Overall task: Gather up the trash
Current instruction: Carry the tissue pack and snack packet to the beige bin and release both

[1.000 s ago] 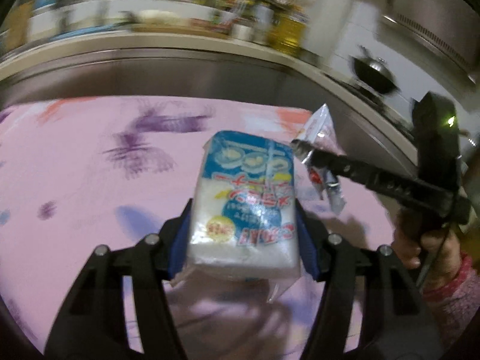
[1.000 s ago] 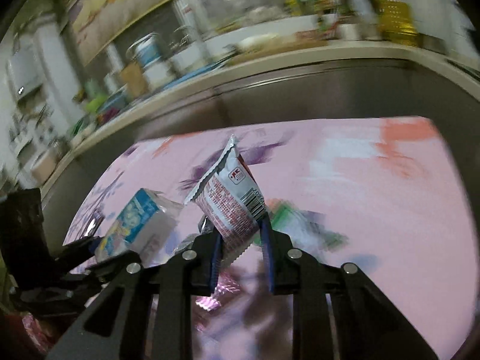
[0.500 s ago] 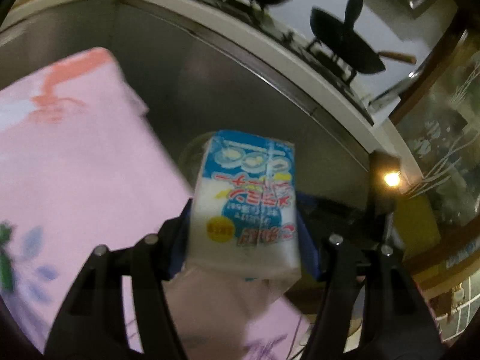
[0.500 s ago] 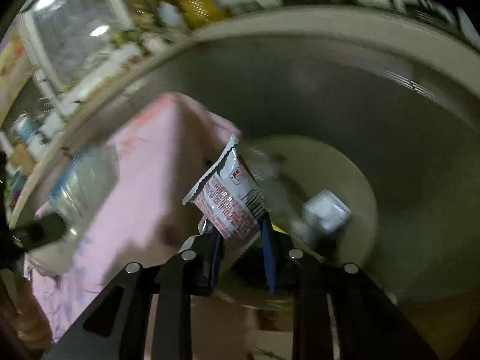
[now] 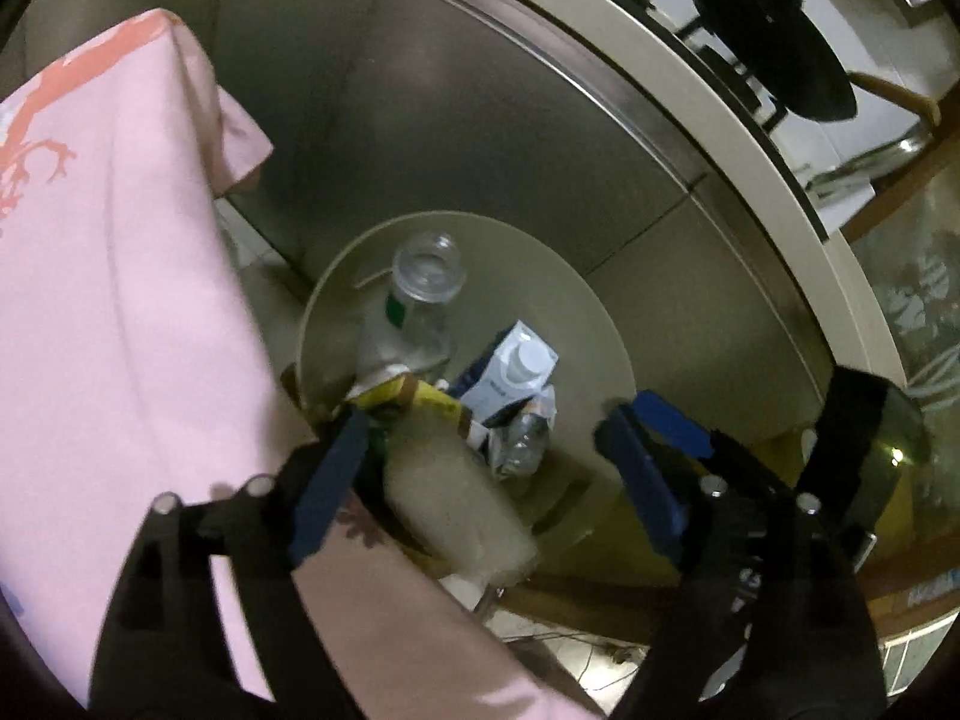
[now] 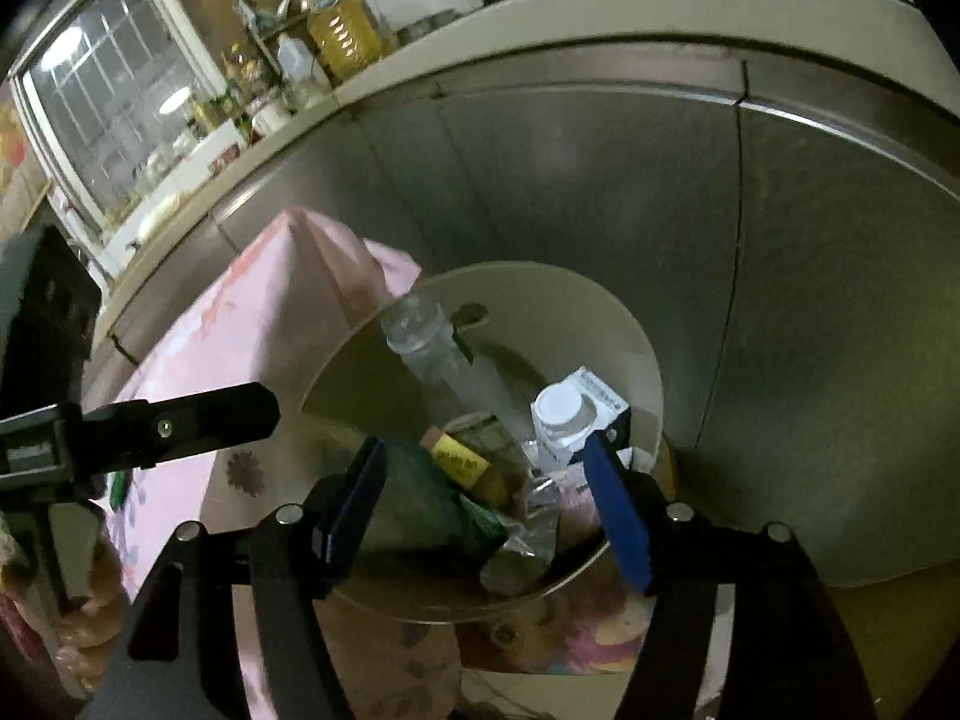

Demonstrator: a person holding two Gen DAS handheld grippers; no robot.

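Observation:
A round beige trash bin (image 5: 600,312) stands below both grippers, by the pink-clothed table (image 5: 108,300). My left gripper (image 5: 486,480) hangs over it, jaws opening wide. The white-and-blue pack (image 5: 456,510) is a blur dropping between them, near the left finger and free of both pads. My right gripper (image 6: 486,504) hangs over the bin (image 6: 648,360), jaws opening, with nothing pressed between its pads. In the bin lie a clear bottle (image 6: 432,348), a white-capped carton (image 6: 576,414), a green wrapper (image 6: 432,498), a yellow packet (image 6: 459,459) and a crumpled silvery wrapper (image 6: 528,540).
Steel cabinet fronts (image 5: 480,120) curve close behind the bin under a cream counter edge. A dark pan (image 5: 774,48) sits on the stove above. One finger of the left gripper (image 6: 180,426) reaches in from the left in the right wrist view, with a hand (image 6: 90,606) below it.
Both grippers swung from over the pink table to above the bin. The left jaws let go of the white-and-blue pack. The right jaws spread and the snack packet has left them.

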